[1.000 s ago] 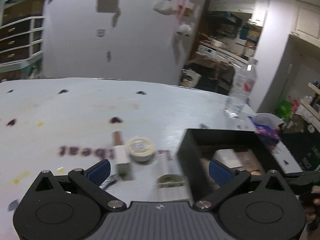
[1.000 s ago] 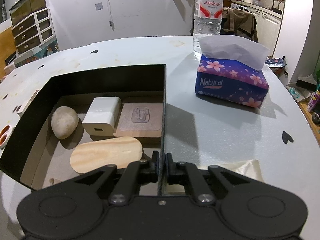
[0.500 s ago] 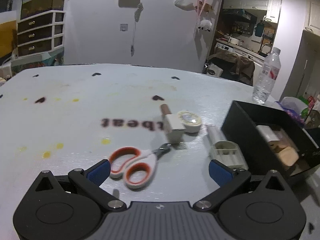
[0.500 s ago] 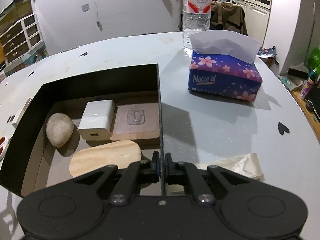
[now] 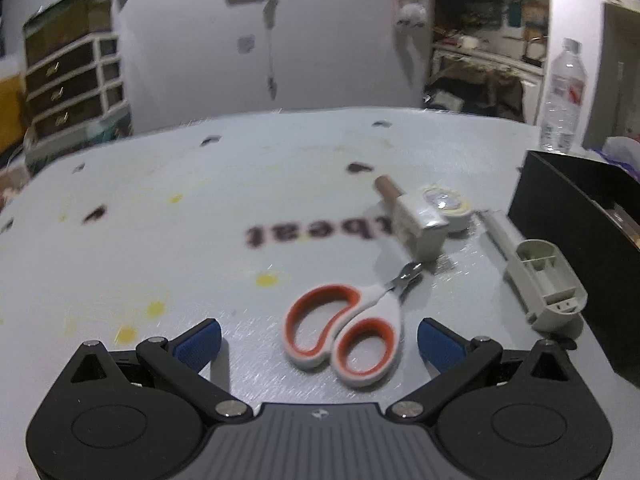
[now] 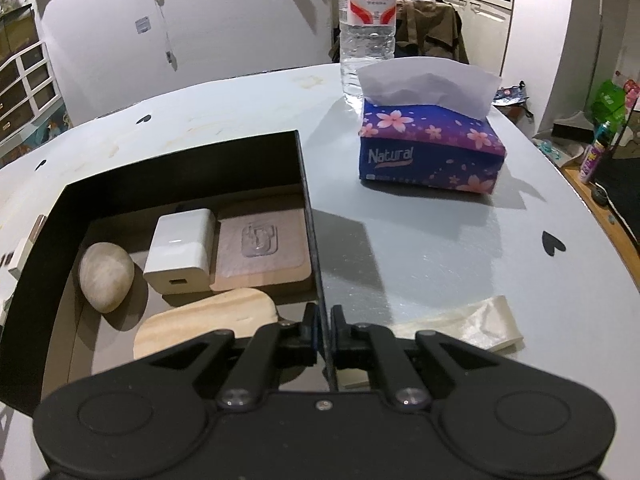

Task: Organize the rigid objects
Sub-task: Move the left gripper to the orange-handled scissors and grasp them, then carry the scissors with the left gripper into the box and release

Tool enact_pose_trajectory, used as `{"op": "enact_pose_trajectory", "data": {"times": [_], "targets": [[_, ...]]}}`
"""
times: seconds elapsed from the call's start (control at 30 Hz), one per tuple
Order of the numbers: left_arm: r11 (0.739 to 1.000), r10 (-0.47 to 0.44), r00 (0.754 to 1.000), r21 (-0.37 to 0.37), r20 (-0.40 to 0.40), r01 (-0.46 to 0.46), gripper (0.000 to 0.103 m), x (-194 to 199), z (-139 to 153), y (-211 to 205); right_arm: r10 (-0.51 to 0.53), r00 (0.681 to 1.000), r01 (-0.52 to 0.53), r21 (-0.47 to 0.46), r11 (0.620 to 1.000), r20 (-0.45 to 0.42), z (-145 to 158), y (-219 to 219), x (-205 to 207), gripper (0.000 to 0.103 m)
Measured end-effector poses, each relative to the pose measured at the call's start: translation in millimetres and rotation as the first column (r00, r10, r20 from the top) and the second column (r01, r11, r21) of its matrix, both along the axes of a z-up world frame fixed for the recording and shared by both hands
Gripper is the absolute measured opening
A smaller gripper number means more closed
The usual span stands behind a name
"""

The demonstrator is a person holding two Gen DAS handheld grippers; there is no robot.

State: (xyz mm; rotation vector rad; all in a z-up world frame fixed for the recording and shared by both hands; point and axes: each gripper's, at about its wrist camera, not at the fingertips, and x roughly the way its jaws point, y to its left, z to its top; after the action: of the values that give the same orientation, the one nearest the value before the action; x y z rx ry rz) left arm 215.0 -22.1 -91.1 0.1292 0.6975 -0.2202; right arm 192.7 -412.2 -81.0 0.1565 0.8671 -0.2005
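The left gripper [image 5: 319, 338], fingers wide, hovers over the scissors [image 5: 345, 328] lying flat on the tabletop [image 5: 160, 216], blades toward one o'clock; stiff, light, probably best pinched across both handle loops, while the right gripper [image 6: 324, 330] clamps the box [image 6: 310, 216] wall.

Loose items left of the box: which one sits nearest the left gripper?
The scissors: their orange-and-white handles lie between the open fingers of the left gripper. The grey holder, white block and tape roll lie farther out.
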Motion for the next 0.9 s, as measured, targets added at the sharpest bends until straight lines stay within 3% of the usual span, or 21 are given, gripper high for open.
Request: {"op": "enact_pose_trajectory", "data": {"times": [0.17, 0.23, 0.3, 0.6, 0.9], "targets": [[0.999, -0.032, 0.999, -0.025, 0.032, 0.032, 0.094, 1, -3, -1, -0.005, 1.0, 0.005, 0.001, 1.0, 0.004, 0, 0, 0, 0.007], [0.999, -0.042, 0.998, -0.029, 0.045, 0.044, 0.082, 0, -1, -1, -0.004, 1.0, 0.004, 0.001, 1.0, 0.006, 0, 0, 0, 0.007], [0.998, -0.049, 0.997, -0.032, 0.056, 0.05, 0.065, 0, 0, -3, -0.003, 1.0, 0.003, 0.003, 1.0, 0.008, 0, 0, -1, 0.007], [0.999, -0.014, 0.999, -0.036, 0.045, 0.015, 0.064, 0, 3, -4, 0.001, 1.0, -0.002, 0.004, 1.0, 0.014, 0, 0, -2, 0.007], [0.99, 0.03, 0.999, -0.138, 0.041, -0.024, 0.064, -7, 27, 10, 0.002, 1.0, -0.002, 0.006, 1.0, 0.016, 0, 0, -2, 0.007]]}}
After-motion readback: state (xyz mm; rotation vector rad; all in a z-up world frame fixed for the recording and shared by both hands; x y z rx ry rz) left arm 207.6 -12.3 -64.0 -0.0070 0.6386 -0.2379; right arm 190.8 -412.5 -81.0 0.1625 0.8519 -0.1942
